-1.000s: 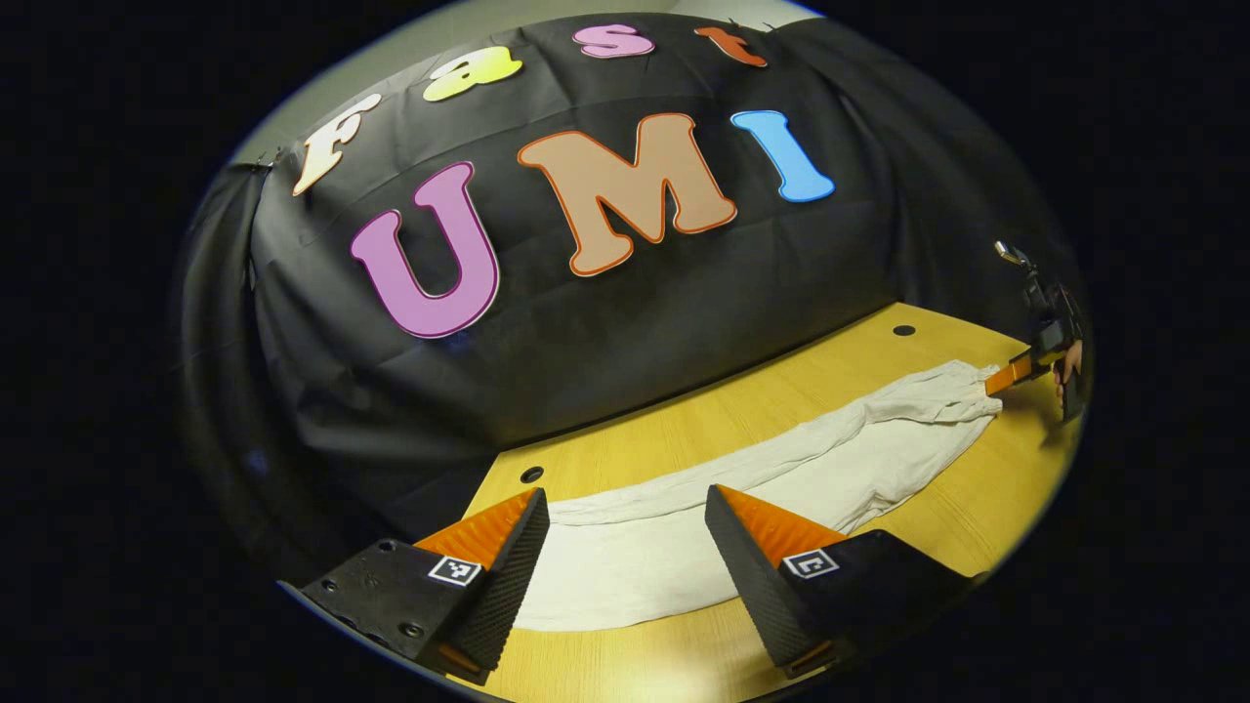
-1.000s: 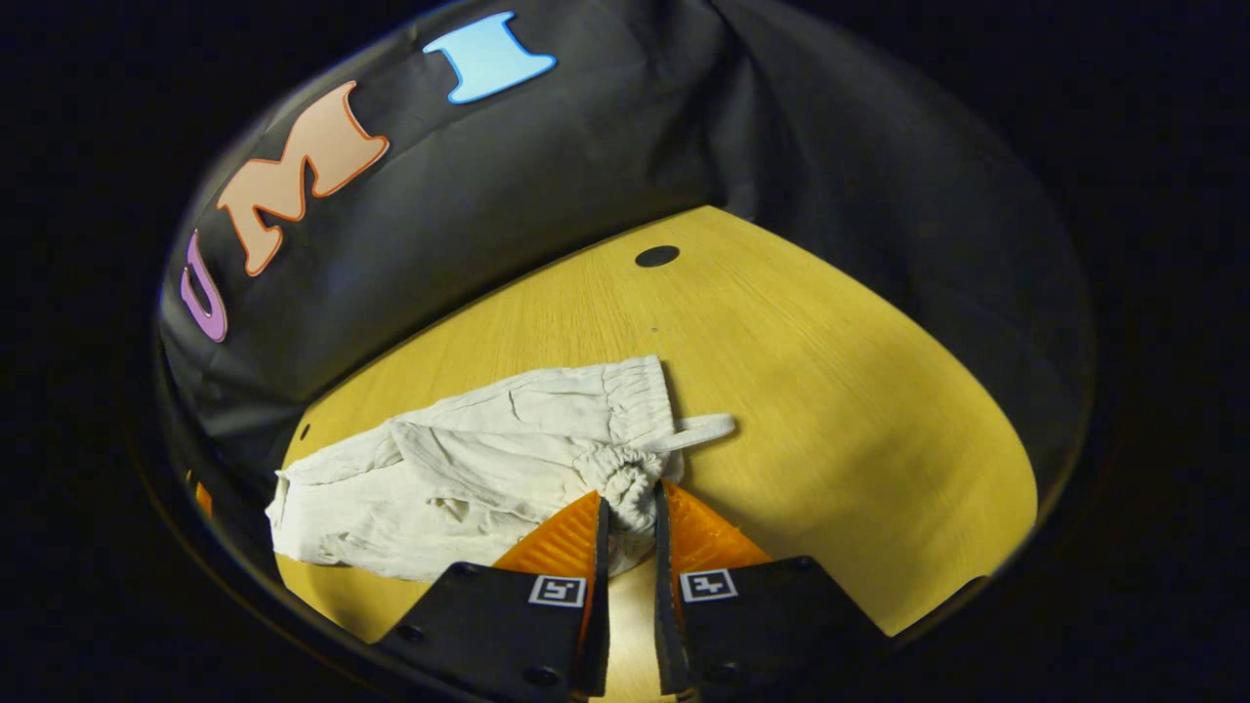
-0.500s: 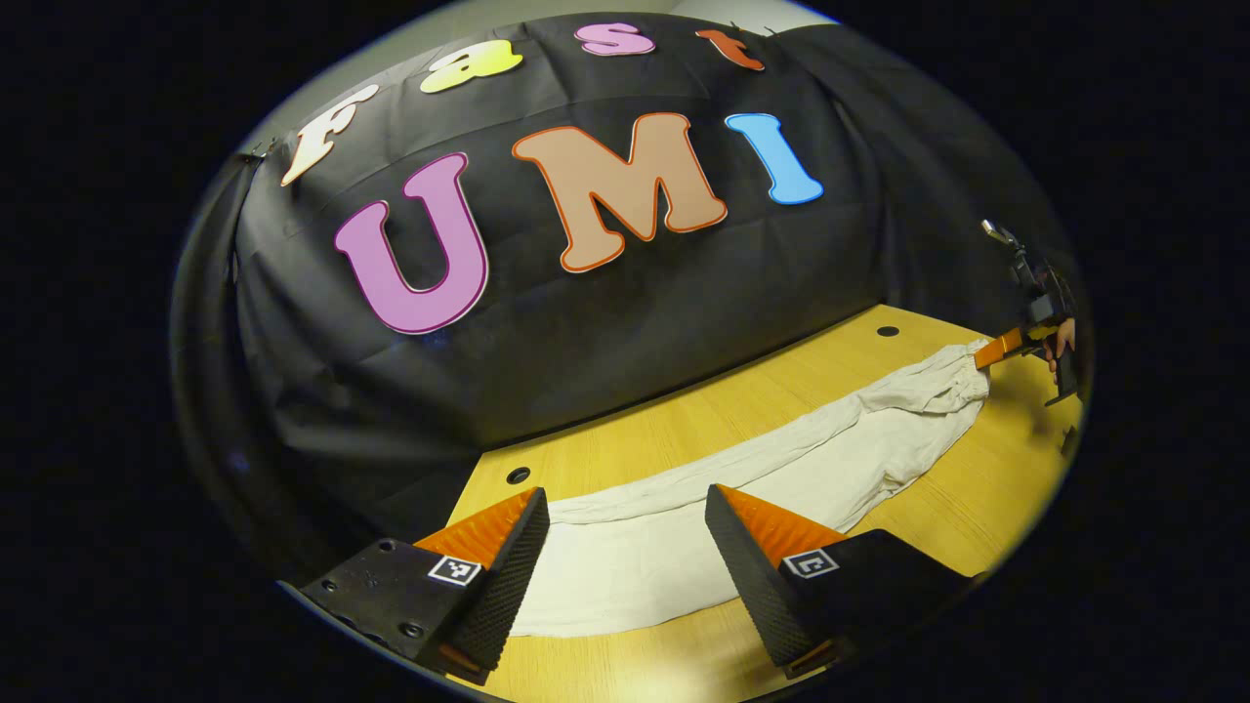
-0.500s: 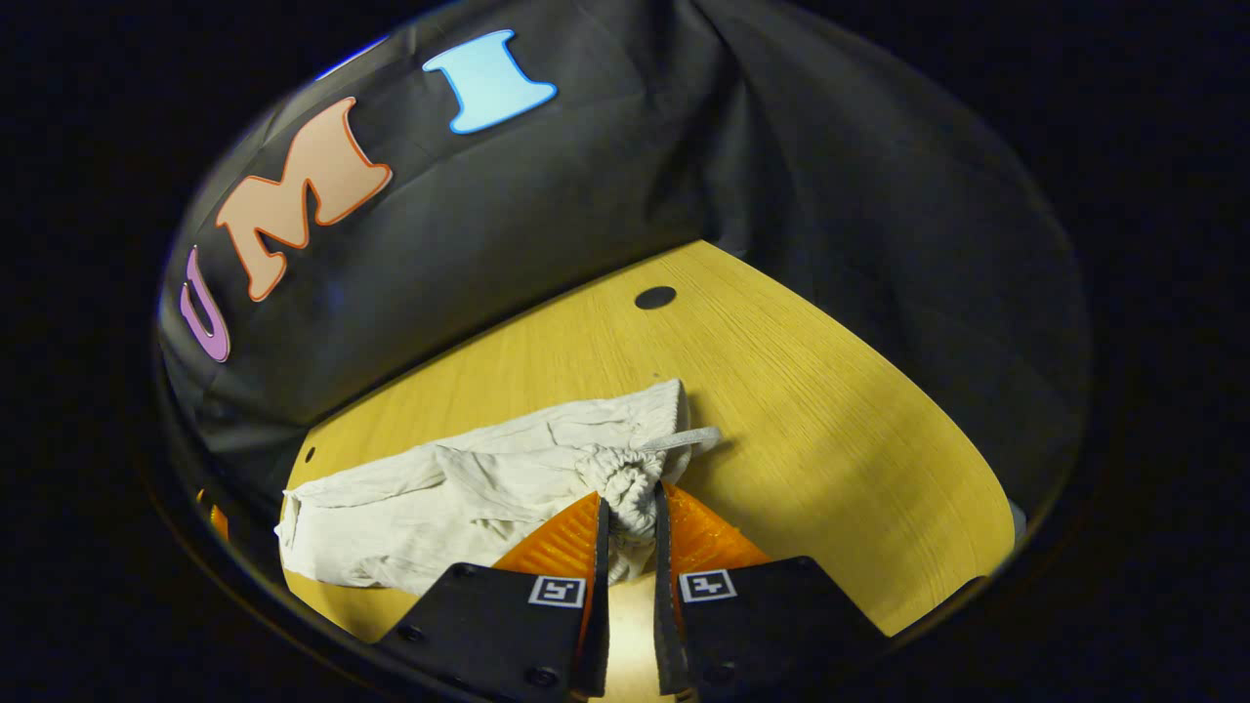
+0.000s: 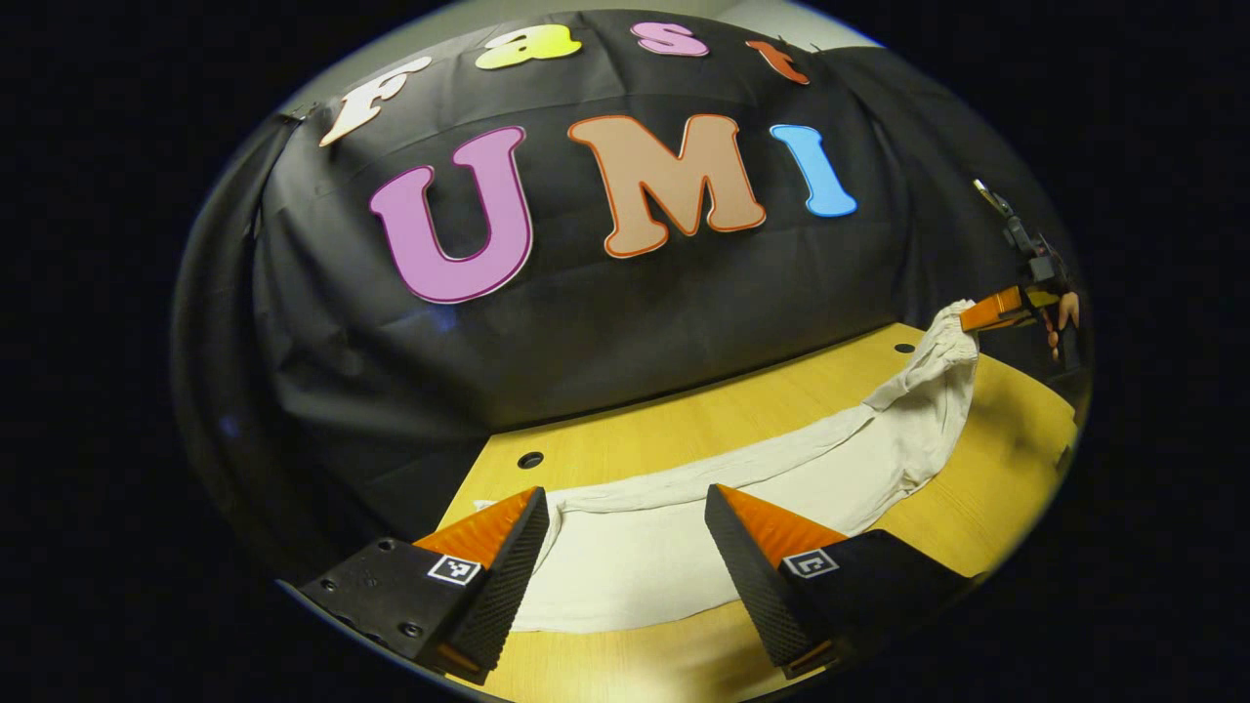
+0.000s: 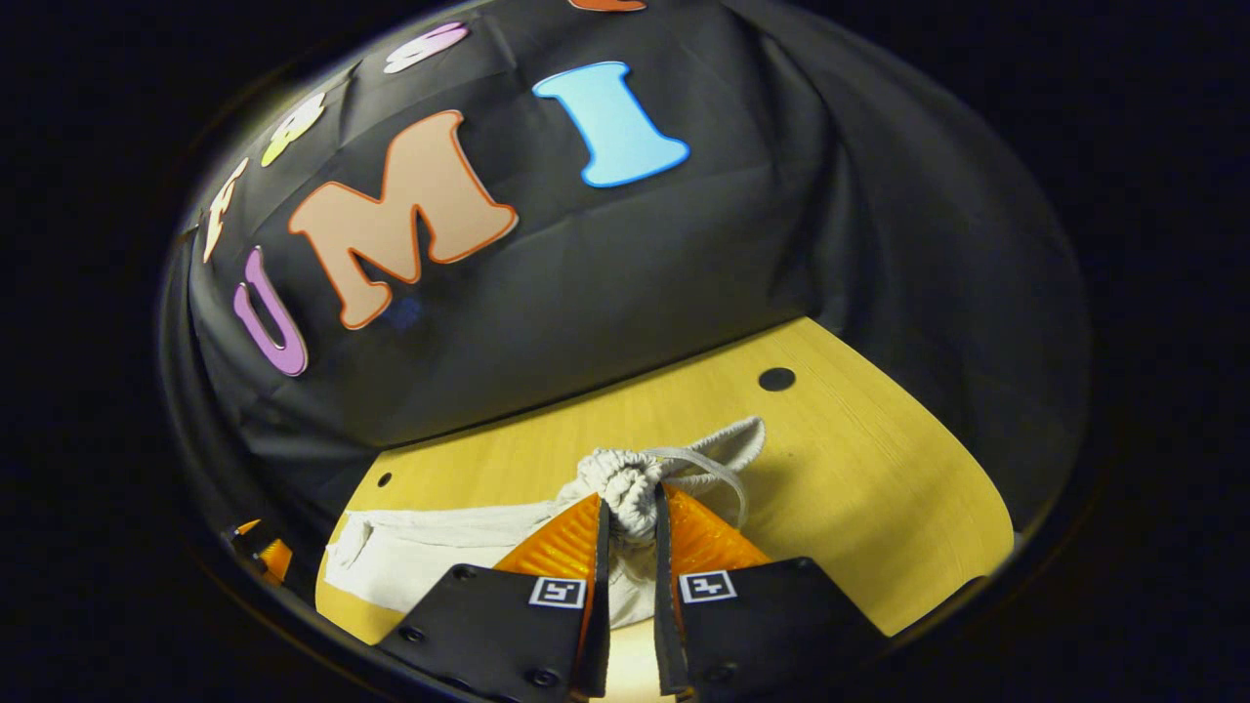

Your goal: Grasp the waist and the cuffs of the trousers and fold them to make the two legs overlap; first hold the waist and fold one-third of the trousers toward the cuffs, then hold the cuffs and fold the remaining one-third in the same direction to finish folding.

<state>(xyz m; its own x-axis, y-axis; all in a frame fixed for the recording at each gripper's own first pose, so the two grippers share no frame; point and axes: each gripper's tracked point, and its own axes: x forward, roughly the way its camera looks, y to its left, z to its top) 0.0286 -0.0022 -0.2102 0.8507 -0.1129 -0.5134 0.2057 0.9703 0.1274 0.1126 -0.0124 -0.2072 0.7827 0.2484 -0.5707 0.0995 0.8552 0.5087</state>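
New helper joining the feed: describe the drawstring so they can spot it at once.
Start at the wooden table and follow the pale trousers to their bunched waist, pinched in the right claw. The drawstring loops out just beyond those tips: a thin flat cord, unlike the gathered, ribbed cloth beside it.

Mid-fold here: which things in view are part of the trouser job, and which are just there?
In the job:
- trousers, pale, stretched along the table
- waist, bunched and lifted off the table
- right claw, shut on the waist
- left claw, open over the cuff end

Just there:
- wooden table
- drawstring loop, hanging loose
- holes in the tabletop
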